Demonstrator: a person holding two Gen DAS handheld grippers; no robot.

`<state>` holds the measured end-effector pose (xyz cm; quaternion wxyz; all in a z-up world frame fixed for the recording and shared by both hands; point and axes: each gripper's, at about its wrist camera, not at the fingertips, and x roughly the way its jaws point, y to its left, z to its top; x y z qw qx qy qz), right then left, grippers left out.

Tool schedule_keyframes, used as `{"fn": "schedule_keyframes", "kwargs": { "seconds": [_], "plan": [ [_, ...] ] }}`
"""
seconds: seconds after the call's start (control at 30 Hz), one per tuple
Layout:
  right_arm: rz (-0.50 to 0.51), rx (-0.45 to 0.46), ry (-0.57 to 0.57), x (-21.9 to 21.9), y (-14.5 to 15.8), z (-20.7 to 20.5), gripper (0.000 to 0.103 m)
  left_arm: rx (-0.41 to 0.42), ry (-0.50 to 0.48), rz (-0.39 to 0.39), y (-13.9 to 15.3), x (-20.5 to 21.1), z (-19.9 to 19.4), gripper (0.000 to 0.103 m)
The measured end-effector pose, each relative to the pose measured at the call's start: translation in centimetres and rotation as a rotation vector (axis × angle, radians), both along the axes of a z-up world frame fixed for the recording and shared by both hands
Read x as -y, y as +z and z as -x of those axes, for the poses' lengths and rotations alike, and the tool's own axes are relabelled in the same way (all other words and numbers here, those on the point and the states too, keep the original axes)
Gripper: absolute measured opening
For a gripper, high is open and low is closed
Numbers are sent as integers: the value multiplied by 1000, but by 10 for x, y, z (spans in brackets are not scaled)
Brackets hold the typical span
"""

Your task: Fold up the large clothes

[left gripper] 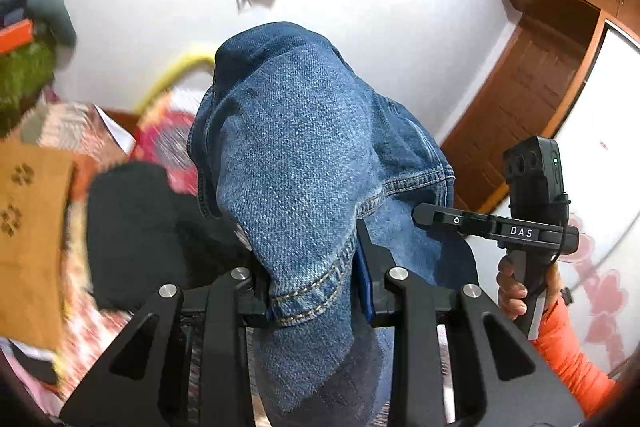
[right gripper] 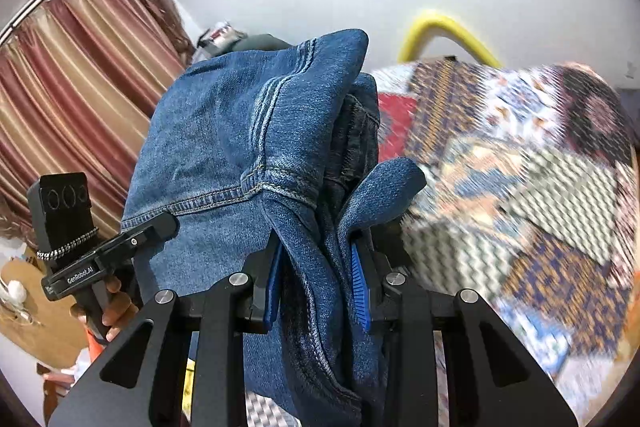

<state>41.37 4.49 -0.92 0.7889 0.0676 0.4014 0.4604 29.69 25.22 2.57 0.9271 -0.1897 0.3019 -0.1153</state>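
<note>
The blue denim jeans (left gripper: 296, 147) hang lifted in the air between both grippers. My left gripper (left gripper: 312, 291) is shut on a stitched hem of the jeans, and the cloth drapes over its fingers. My right gripper (right gripper: 316, 283) is shut on a bunched fold of the jeans (right gripper: 240, 131), its blue pads (right gripper: 357, 283) pressing the denim. In the left wrist view the right gripper (left gripper: 424, 217) reaches into the cloth from the right. In the right wrist view the left gripper (right gripper: 164, 227) touches the jeans' hem at the left.
A bed with a patchwork quilt (right gripper: 520, 167) lies below and to the right. A black garment (left gripper: 136, 227) and an orange cloth (left gripper: 32, 227) lie on it. A yellow bed rail (right gripper: 440, 27), striped curtains (right gripper: 80, 75) and a wooden wardrobe (left gripper: 532, 79) surround.
</note>
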Motion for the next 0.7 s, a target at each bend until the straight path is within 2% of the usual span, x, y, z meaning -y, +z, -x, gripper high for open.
{"fn": "schedule_keyframes", "kwargs": {
  "seconds": [0.1, 0.2, 0.3, 0.37, 0.43, 0.47, 0.5, 0.53, 0.67, 0.7],
  "plan": [
    [-6, 0, 12, -46, -20, -23, 27, -6, 54, -27, -2, -43, -19, 30],
    [-5, -55, 13, -77, -54, -46, 27, -36, 95, -41, -27, -74, -45, 31],
    [41, -97, -7, -102, -96, -69, 27, -112, 119, -25, -66, -110, -74, 31],
    [86, -129, -28, -115, -128, -82, 27, -182, 137, -12, -104, -127, -96, 31],
    [157, -160, -45, -127, -160, -96, 28, -270, 155, -35, -146, -141, -122, 34],
    [189, -164, -48, -130, -166, -95, 29, -312, 160, -49, -162, -144, -130, 38],
    [228, -151, -55, -132, -175, -97, 33, -359, 172, -62, -176, -146, -137, 39],
    [249, -129, -62, -132, -176, -95, 40, -372, 186, -63, -185, -148, -139, 44],
    [370, 15, -68, -126, -171, -79, 58, -356, 229, -158, -187, -141, -132, 68],
    [396, 37, -67, -124, -171, -74, 64, -365, 243, -198, -183, -134, -127, 71]
  ]
}}
